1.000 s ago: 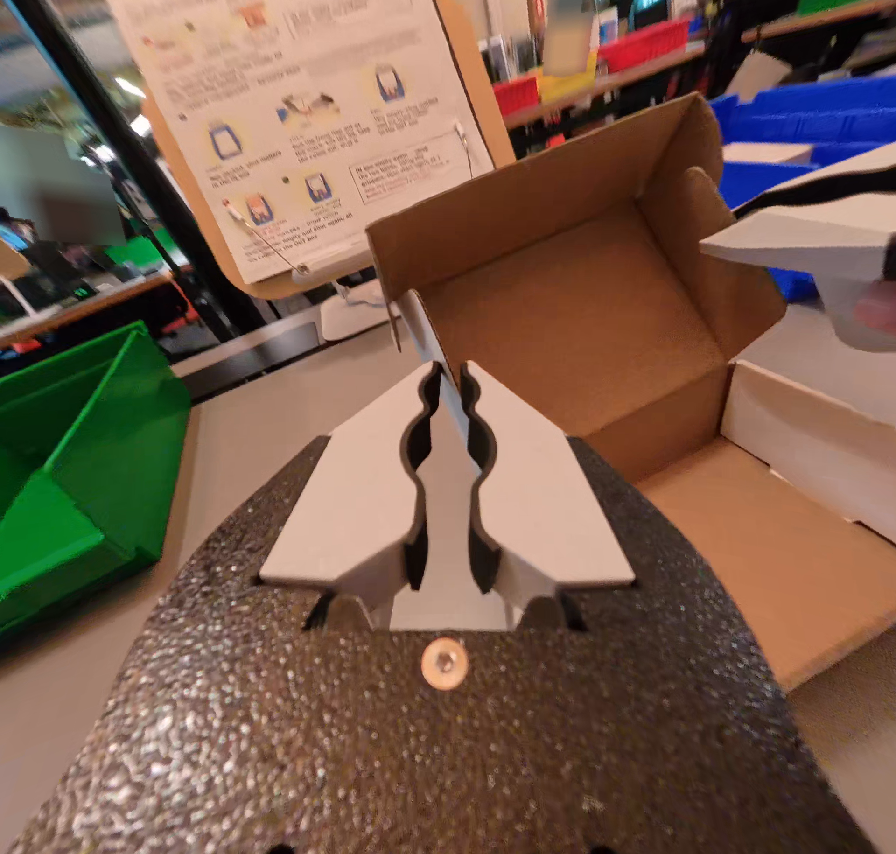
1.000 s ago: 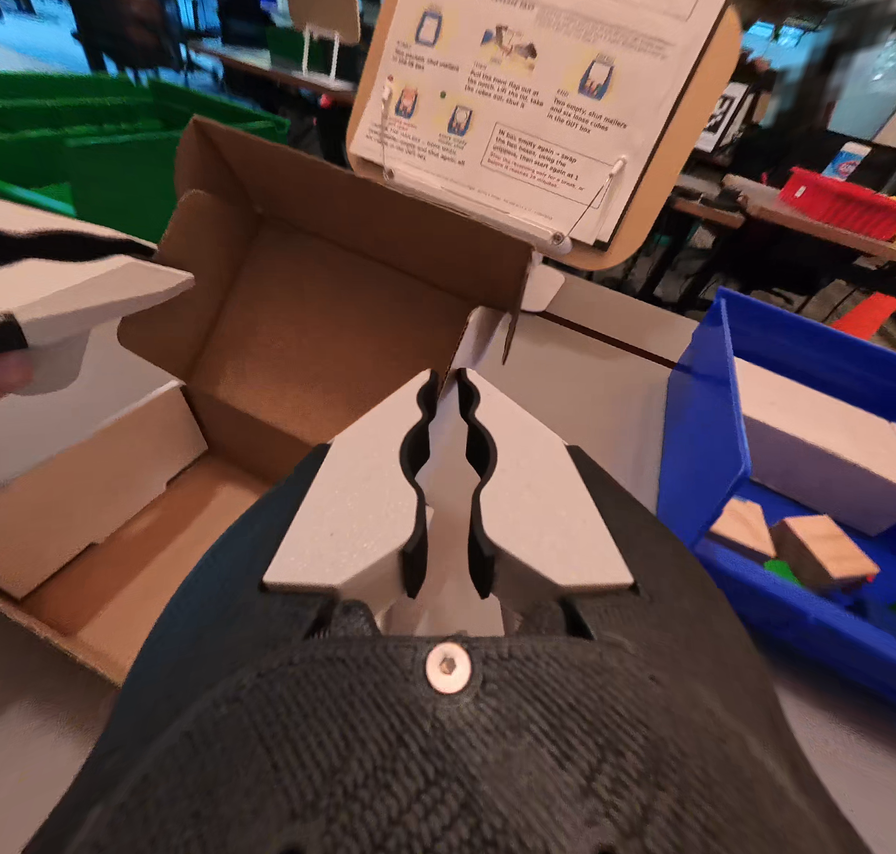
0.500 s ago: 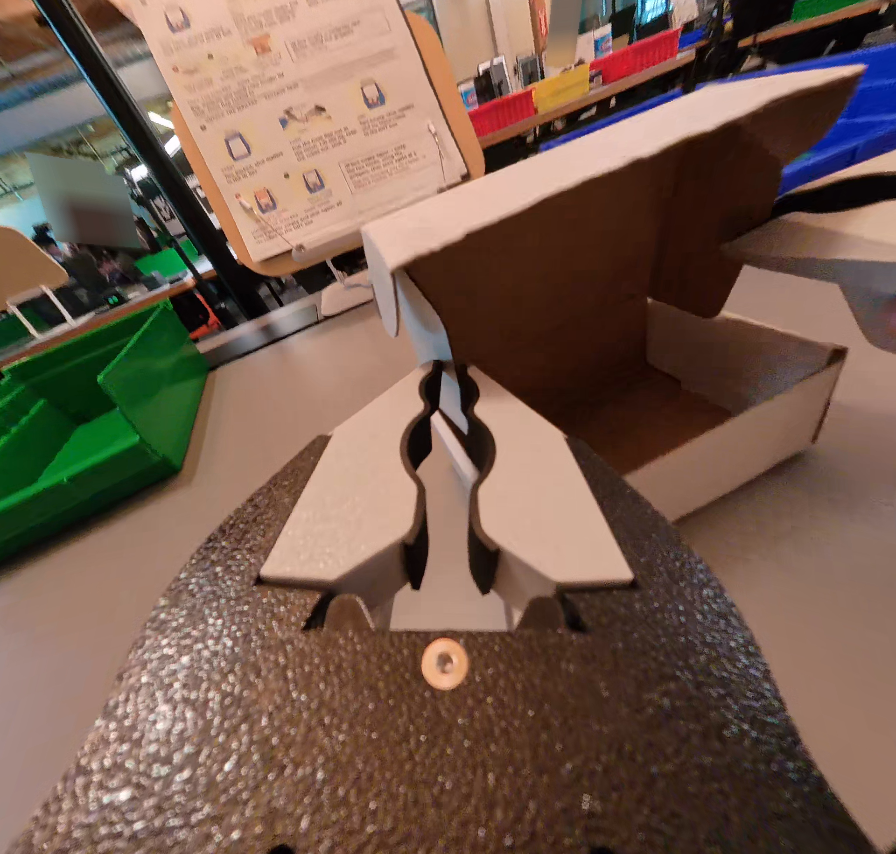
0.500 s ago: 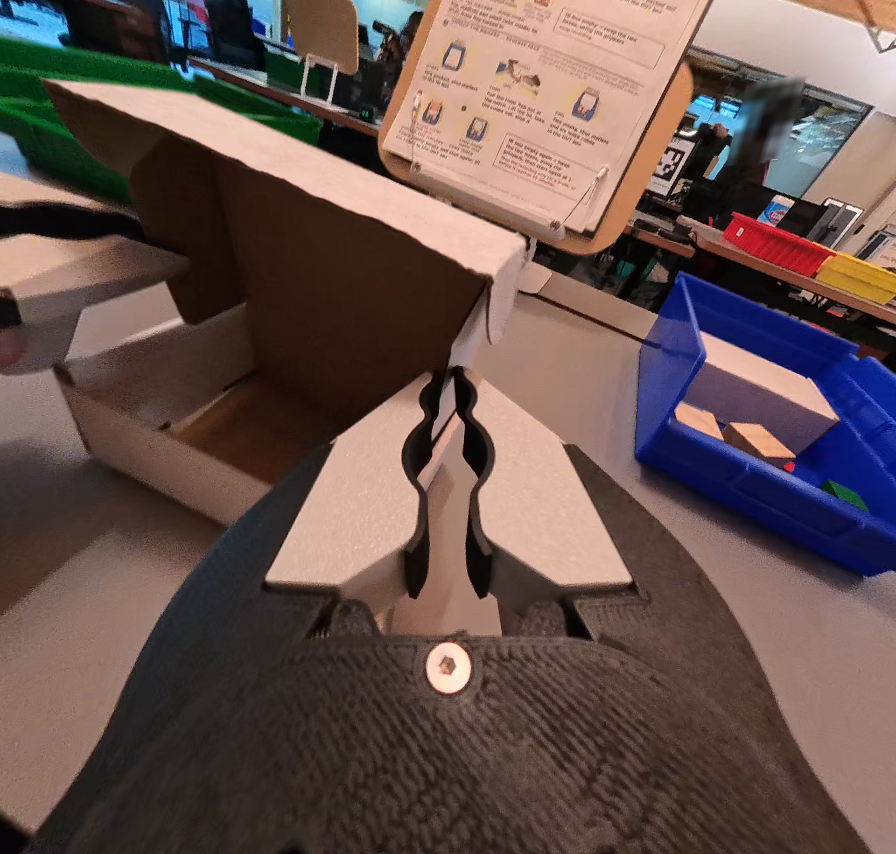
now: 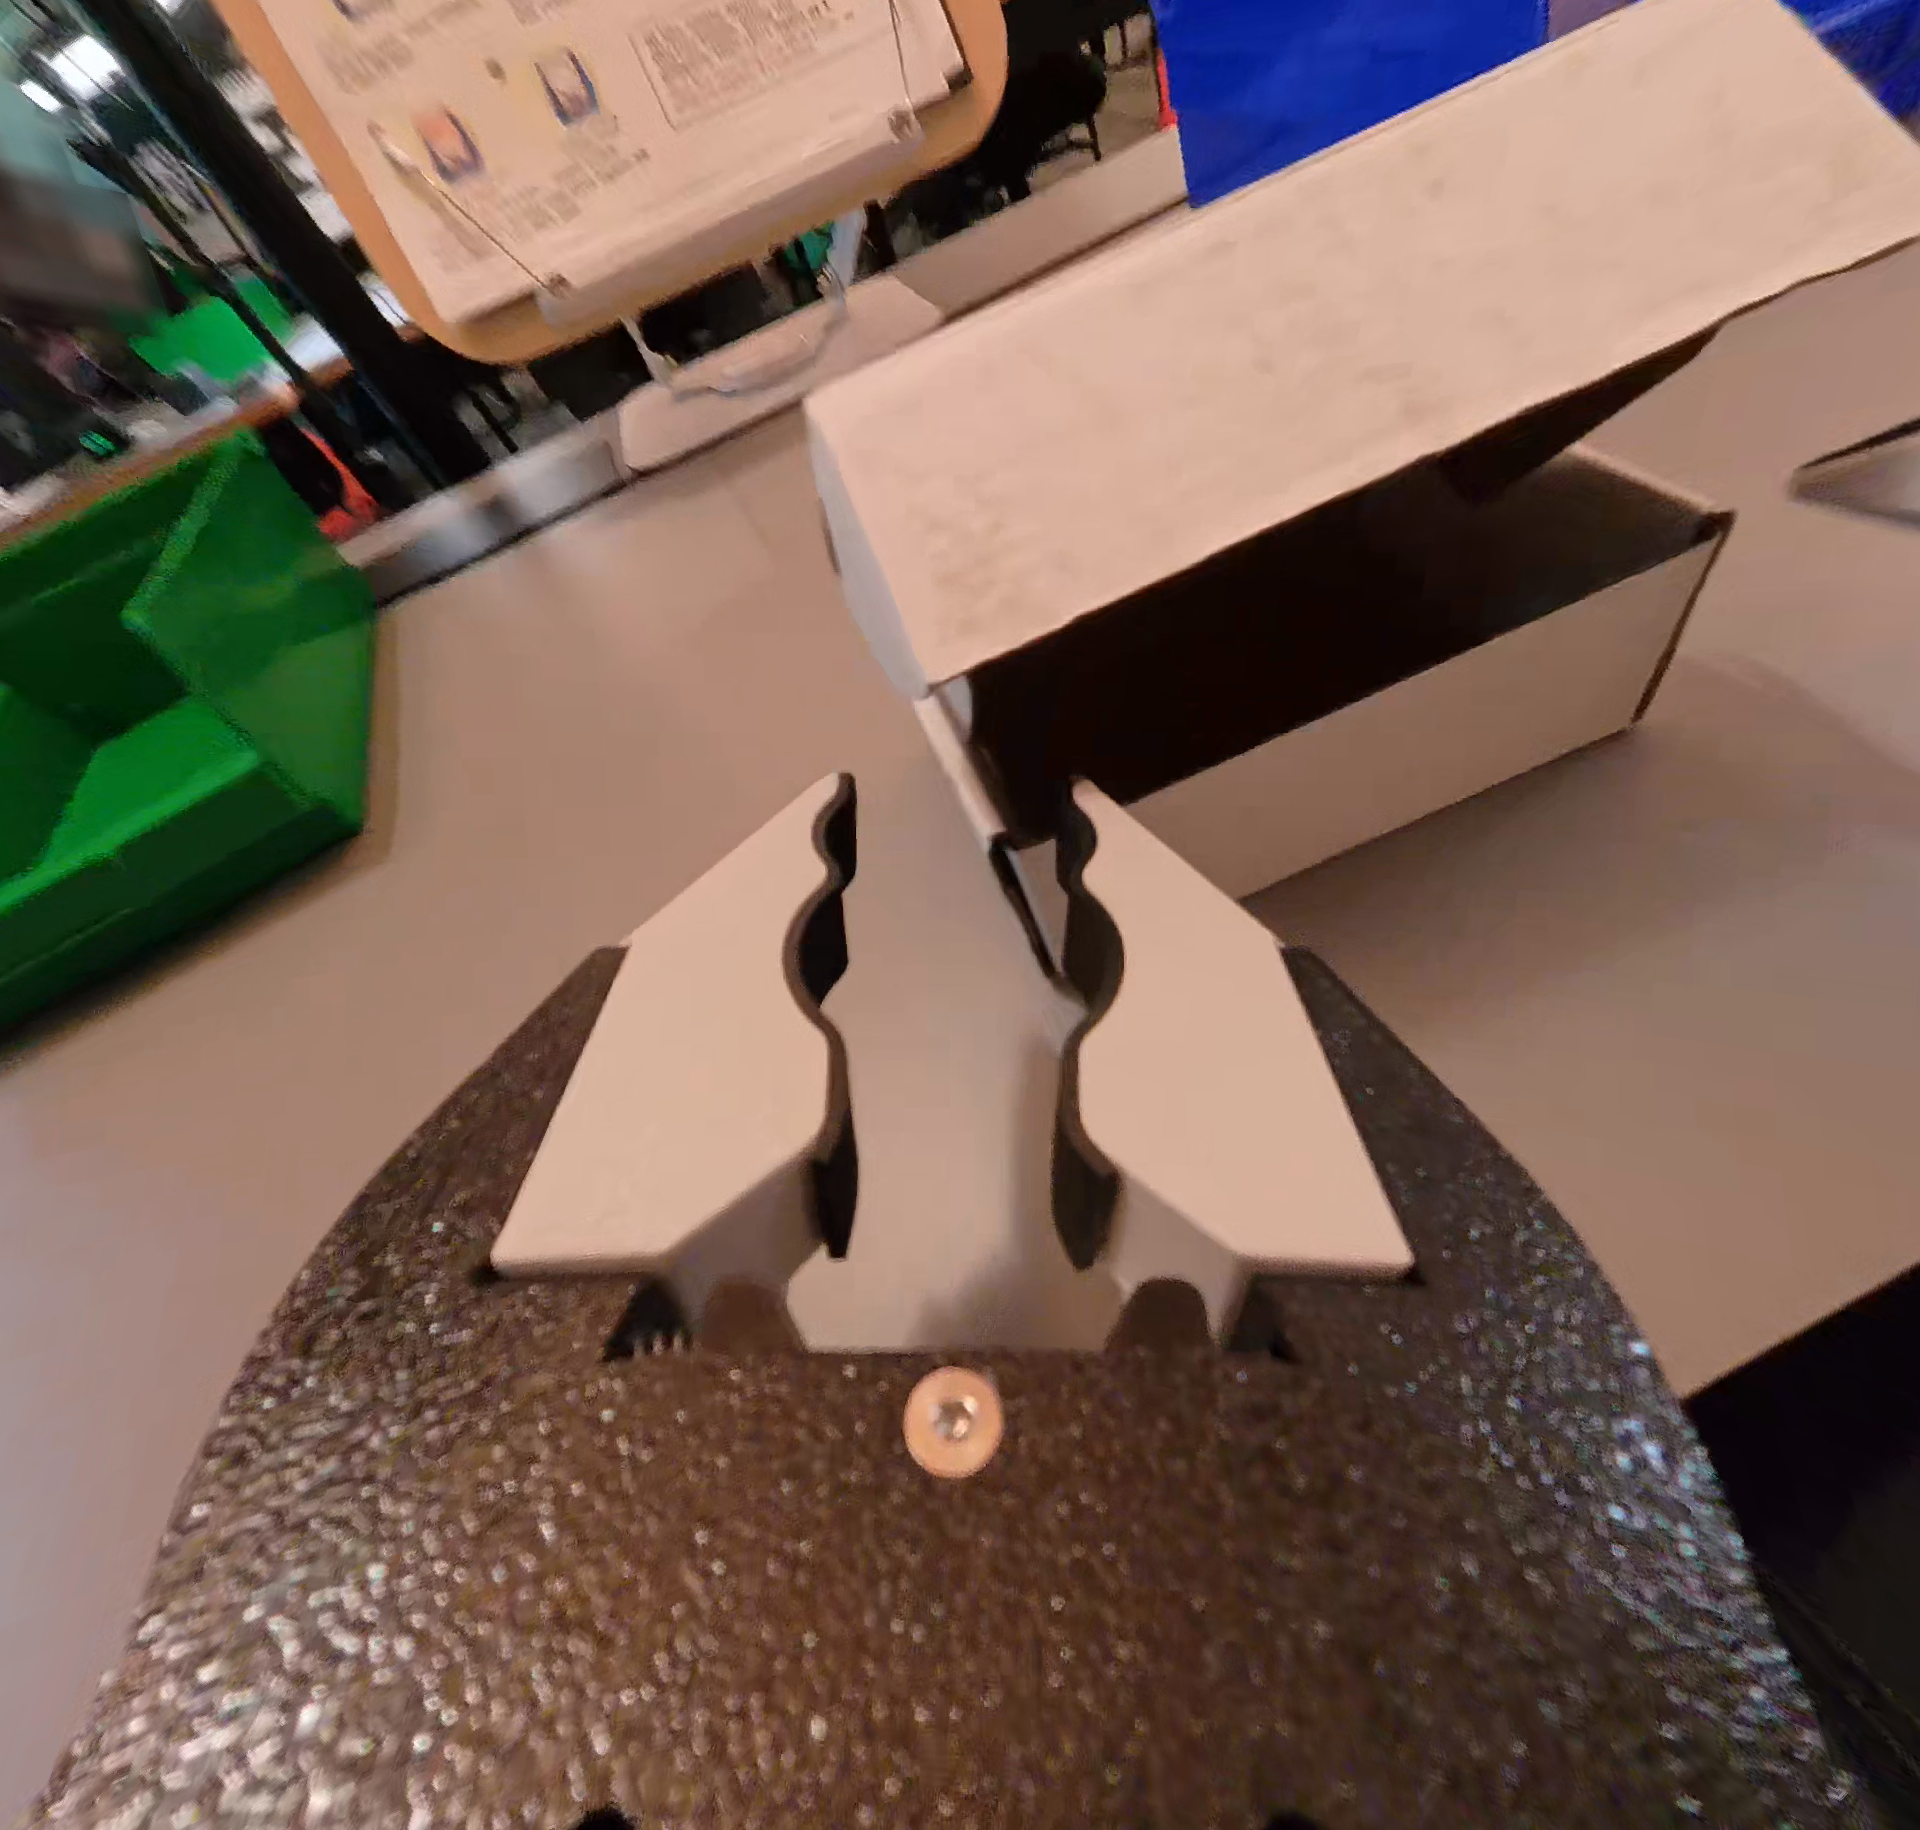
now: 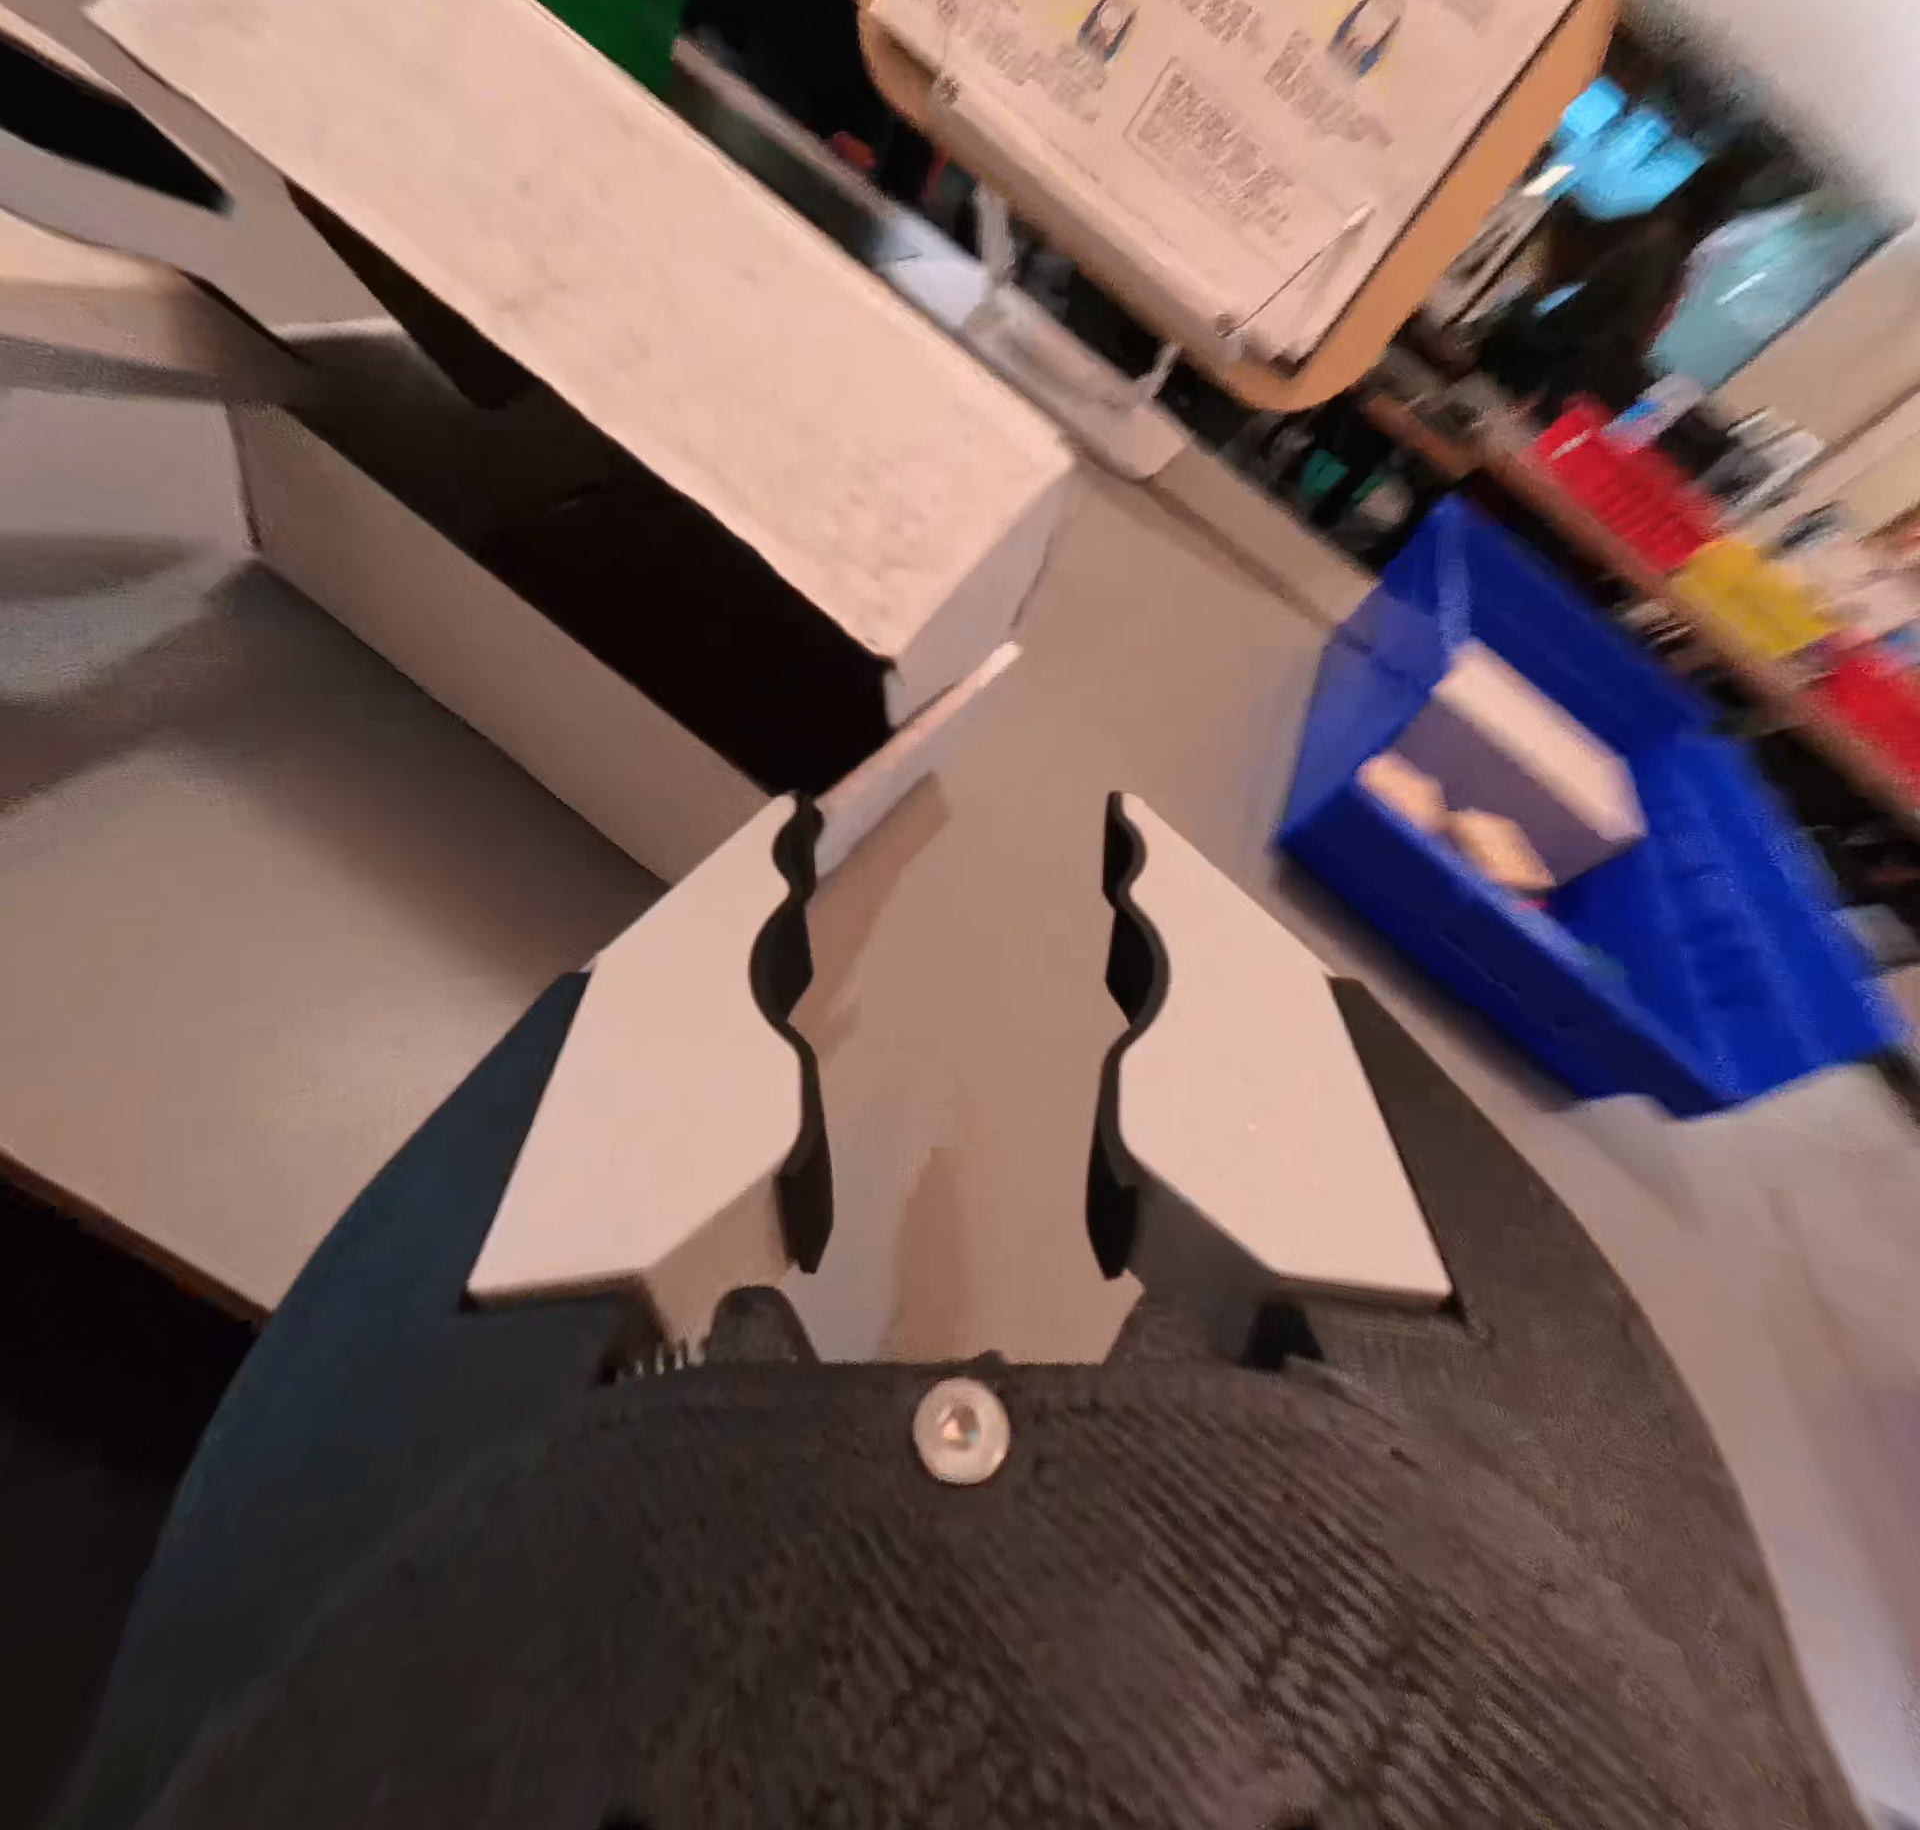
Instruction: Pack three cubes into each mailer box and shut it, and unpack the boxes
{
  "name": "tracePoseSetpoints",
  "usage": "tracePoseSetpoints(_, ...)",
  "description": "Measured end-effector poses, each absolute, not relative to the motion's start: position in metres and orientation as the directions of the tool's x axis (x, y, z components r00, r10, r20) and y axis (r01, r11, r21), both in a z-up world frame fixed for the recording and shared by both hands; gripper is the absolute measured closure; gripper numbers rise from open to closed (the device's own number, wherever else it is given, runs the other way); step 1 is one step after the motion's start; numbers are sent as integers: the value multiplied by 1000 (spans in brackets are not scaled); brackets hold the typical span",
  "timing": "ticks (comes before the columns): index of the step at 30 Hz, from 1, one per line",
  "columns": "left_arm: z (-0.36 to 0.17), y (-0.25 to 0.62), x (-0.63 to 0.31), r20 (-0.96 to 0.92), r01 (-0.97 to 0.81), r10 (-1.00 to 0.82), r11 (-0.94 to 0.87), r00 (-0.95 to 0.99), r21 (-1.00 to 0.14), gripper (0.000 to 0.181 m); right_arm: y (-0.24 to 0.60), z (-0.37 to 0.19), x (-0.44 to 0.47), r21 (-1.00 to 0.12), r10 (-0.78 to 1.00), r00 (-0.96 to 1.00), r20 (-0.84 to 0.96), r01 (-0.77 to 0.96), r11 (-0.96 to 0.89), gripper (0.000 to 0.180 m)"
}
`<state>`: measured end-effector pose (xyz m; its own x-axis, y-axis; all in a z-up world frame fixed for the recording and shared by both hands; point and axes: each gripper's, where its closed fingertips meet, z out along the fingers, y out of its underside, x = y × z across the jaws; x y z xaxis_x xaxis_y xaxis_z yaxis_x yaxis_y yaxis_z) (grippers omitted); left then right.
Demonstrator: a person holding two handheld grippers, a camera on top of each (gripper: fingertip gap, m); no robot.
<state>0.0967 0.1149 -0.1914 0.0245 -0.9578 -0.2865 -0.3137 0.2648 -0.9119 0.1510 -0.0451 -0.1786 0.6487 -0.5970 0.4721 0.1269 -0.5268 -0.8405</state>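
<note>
A white mailer box [image 5: 1403,752] stands on the grey table with its lid [image 5: 1351,326] lowered to a narrow dark gap; what is inside is hidden. My left gripper [image 5: 964,804] is open at the box's left front corner, and the lid's front flap [image 5: 987,814] lies loose between its fingers, by the right one. My right gripper [image 6: 956,809] is open at the box's right front corner, with the flap's end [image 6: 914,731] just off its left fingertip. The lid [image 6: 582,253] also shows in the right wrist view. Each gripper shows at the other view's edge.
A green bin [image 5: 187,658] sits at the left. A blue bin [image 6: 1558,845] at the right holds a white box [image 6: 1517,772] and wooden cubes [image 6: 1455,835]. An instruction sheet on a stand [image 5: 644,97] is behind the box. The table's front edge [image 5: 1766,1365] is near.
The lid has swung down from upright to almost shut. Both grippers, earlier shut on the front flap's corners, have opened and let go. Both views are now closer to the table.
</note>
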Motion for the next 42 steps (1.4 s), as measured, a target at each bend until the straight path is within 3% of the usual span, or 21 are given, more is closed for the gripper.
tracePoseSetpoints(2,-180,119,90,-340,-263,-939,315,55,-912,146,-49,-153,144,-742,-560,500,661,324,-586,116)
tracePoseSetpoints(4,-170,119,88,-408,-223,-910,384,70,-896,147,-37,-132,132,-569,-474,318,821,523,-635,115)
tracePoseSetpoints(7,-169,110,94,-459,-212,-888,443,32,-871,153,-2,-141,122,-413,-301,283,911,642,-646,118)
tracePoseSetpoints(10,-170,114,102,-474,-222,-879,453,49,-864,158,12,-148,129,-322,-204,252,946,654,-684,165)
tracePoseSetpoints(12,-171,116,107,-479,-226,-877,458,44,-860,164,16,-149,137,-308,-176,264,949,640,-703,167)
tracePoseSetpoints(14,-177,121,111,-492,-261,-870,466,39,-845,164,21,-157,140,-323,-115,347,931,633,-703,170)
tracePoseSetpoints(17,-190,130,112,-498,-345,-867,460,27,-818,151,23,-176,137,-407,-41,530,847,596,-692,176)
tracePoseSetpoints(20,-199,127,112,-488,-354,-873,462,-20,-813,145,22,-178,136,-450,-25,585,810,595,-666,176)
tracePoseSetpoints(26,-207,124,114,-551,-382,-832,529,-58,-758,173,20,-186,139,-538,-2,701,714,546,-642,175)
tracePoseSetpoints(30,-216,123,114,-507,-430,-859,485,-73,-761,173,18,-194,145,-578,-61,721,691,499,-646,174)
tracePoseSetpoints(36,-217,123,117,-467,-477,-882,438,-64,-762,175,-12,-201,173,-555,-261,625,736,336,-761,146)
tracePoseSetpoints(42,-221,119,124,-374,-515,-923,363,-87,-776,174,-15,-213,183,-637,-359,681,639,206,-743,169)
